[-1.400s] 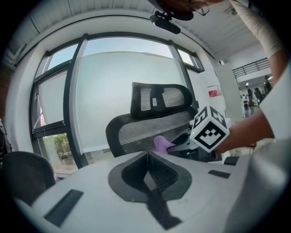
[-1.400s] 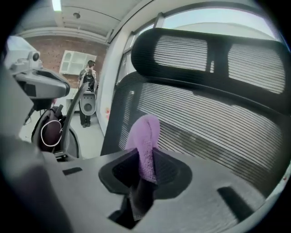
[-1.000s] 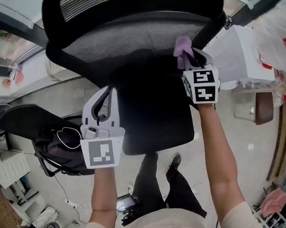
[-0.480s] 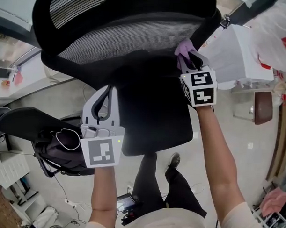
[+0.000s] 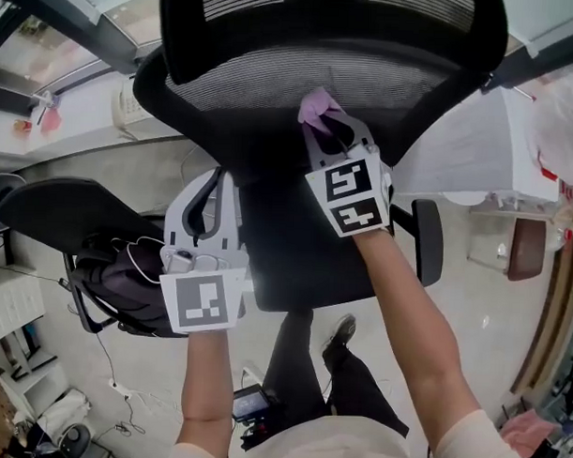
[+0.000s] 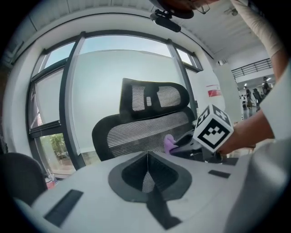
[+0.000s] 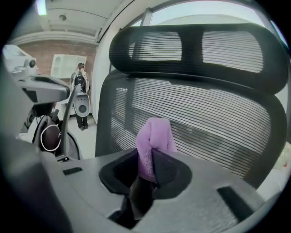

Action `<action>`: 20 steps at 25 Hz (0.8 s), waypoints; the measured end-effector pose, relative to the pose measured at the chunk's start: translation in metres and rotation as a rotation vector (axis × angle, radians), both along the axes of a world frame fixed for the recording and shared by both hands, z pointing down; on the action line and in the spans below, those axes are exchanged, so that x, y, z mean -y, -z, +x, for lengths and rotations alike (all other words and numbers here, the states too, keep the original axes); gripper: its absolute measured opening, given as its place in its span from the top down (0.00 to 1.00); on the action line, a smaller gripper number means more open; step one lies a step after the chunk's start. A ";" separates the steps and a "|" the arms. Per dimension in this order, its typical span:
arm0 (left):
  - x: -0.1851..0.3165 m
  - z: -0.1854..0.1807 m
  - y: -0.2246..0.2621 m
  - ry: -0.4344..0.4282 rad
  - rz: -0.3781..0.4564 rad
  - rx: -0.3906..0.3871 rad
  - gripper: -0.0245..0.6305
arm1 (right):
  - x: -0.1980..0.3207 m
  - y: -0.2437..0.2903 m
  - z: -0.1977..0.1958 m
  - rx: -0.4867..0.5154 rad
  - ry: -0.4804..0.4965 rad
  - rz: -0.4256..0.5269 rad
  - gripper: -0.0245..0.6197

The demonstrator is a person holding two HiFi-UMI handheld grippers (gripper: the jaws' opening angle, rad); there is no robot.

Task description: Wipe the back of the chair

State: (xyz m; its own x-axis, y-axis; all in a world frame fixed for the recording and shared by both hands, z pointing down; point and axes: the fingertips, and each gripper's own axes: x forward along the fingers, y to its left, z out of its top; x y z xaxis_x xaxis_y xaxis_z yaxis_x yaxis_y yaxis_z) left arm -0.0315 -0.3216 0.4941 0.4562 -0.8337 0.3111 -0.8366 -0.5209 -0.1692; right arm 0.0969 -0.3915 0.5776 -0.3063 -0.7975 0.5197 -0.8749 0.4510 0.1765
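Note:
A black office chair fills the head view, its grey mesh back (image 5: 301, 69) below a black headrest (image 5: 331, 18). My right gripper (image 5: 326, 126) is shut on a purple cloth (image 5: 316, 104), which rests against the lower middle of the mesh. In the right gripper view the cloth (image 7: 154, 141) sticks up from the jaws (image 7: 148, 168) just in front of the mesh back (image 7: 213, 118). My left gripper (image 5: 216, 179) hangs lower left over the seat edge, shut and holding nothing. In the left gripper view its jaws (image 6: 147, 164) face the chair back (image 6: 136, 136) and the cloth (image 6: 169, 143).
A second dark chair (image 5: 70, 235) with a black bag (image 5: 134, 284) stands at the left. A white cabinet (image 5: 486, 146) stands close on the right, beside the chair's armrest (image 5: 427, 242). Window frames run behind the chair. A person (image 7: 82, 98) stands far off.
My right gripper has slid the purple cloth leftward along the mesh, from the back's right edge to its middle. The left gripper has stayed about where it was.

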 end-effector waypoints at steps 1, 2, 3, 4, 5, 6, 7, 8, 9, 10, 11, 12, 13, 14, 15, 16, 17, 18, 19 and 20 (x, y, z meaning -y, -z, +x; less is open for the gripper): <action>0.001 -0.010 0.001 0.014 0.001 0.001 0.95 | 0.001 0.001 -0.017 0.006 0.024 -0.001 0.86; 0.001 -0.019 0.002 0.028 0.001 0.002 0.95 | 0.002 0.001 -0.034 0.012 0.048 -0.003 0.86; 0.001 -0.028 0.002 0.040 0.000 0.004 0.95 | 0.002 0.002 -0.051 0.015 0.073 -0.006 0.86; 0.000 -0.035 0.002 0.051 0.000 0.007 0.95 | 0.002 0.002 -0.066 0.014 0.099 -0.012 0.86; 0.000 -0.041 0.002 0.060 0.000 0.009 0.95 | 0.001 0.003 -0.081 0.009 0.128 -0.020 0.86; -0.001 -0.046 0.002 0.068 0.001 0.008 0.95 | 0.000 0.003 -0.095 0.004 0.157 -0.029 0.86; -0.003 -0.051 0.003 0.074 0.002 0.006 0.95 | -0.002 0.003 -0.109 0.001 0.183 -0.038 0.86; -0.005 -0.054 0.005 0.078 0.002 0.004 0.95 | -0.004 0.002 -0.120 -0.003 0.206 -0.047 0.86; -0.008 -0.056 0.007 0.081 0.003 0.004 0.95 | -0.006 0.001 -0.127 -0.007 0.222 -0.054 0.86; -0.011 -0.058 0.011 0.083 0.004 0.005 0.95 | -0.008 0.002 -0.131 -0.012 0.231 -0.057 0.86; -0.013 -0.059 0.016 0.083 0.007 0.007 0.95 | -0.010 0.004 -0.132 -0.015 0.235 -0.056 0.86; -0.015 -0.059 0.021 0.082 0.011 0.010 0.95 | -0.013 0.007 -0.130 -0.015 0.235 -0.052 0.86; -0.018 -0.060 0.025 0.081 0.014 0.012 0.95 | -0.016 0.011 -0.127 -0.017 0.234 -0.047 0.86; -0.020 -0.060 0.030 0.080 0.017 0.016 0.95 | -0.021 0.014 -0.124 -0.021 0.232 -0.042 0.87; -0.023 -0.059 0.035 0.079 0.022 0.018 0.95 | -0.025 0.019 -0.120 -0.024 0.229 -0.036 0.87; -0.025 -0.059 0.041 0.076 0.031 0.020 0.95 | -0.030 0.025 -0.116 -0.025 0.225 -0.031 0.87; -0.029 -0.059 0.047 0.074 0.040 0.023 0.95 | -0.035 0.032 -0.112 -0.023 0.220 -0.025 0.87; -0.033 -0.059 0.052 0.071 0.047 0.027 0.95 | -0.042 0.039 -0.109 -0.019 0.213 -0.019 0.87; -0.038 -0.059 0.058 0.069 0.053 0.031 0.95 | -0.049 0.047 -0.105 -0.014 0.206 -0.011 0.87; -0.042 -0.059 0.065 0.067 0.060 0.035 0.95 | -0.055 0.056 -0.102 -0.007 0.198 -0.002 0.87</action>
State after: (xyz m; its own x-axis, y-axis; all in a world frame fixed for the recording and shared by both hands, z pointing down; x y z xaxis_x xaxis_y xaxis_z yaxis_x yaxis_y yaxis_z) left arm -0.0903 -0.2793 0.4293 0.3890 -0.8794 0.2744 -0.8622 -0.4524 -0.2279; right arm -0.0048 -0.3365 0.5212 -0.4534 -0.7209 0.5242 -0.7679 0.6145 0.1809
